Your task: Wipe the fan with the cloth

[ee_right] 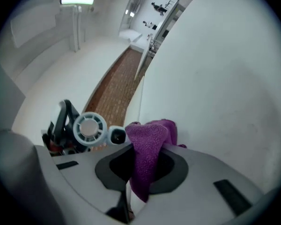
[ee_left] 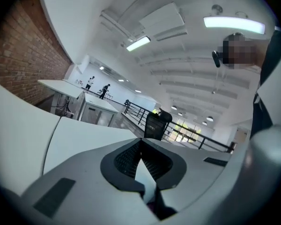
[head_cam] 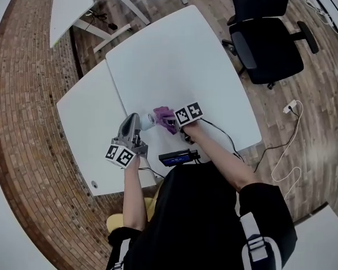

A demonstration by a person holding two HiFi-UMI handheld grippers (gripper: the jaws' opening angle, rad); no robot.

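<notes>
My right fingers [ee_right: 177,167] are clamped on the purple cloth [ee_right: 149,146], fan [ee_right: 90,128] just off at ten o'clock, left fingers [ee_left: 165,162] closed.

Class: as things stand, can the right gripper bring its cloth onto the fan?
Probably yes. The right gripper grips the purple cloth in its jaws, and the fan, held by the left gripper, sits right beside it with nothing between them.

We're in an open office/lab space imo: rows of white desks [head_cam: 174,55], black swivel chair [head_cam: 267,46], brick-pattern floor [head_cam: 28,111], ceiling strip lights [ee_left: 233,24], railing [ee_left: 131,110], power plug [head_cam: 291,106] on floor.
</notes>
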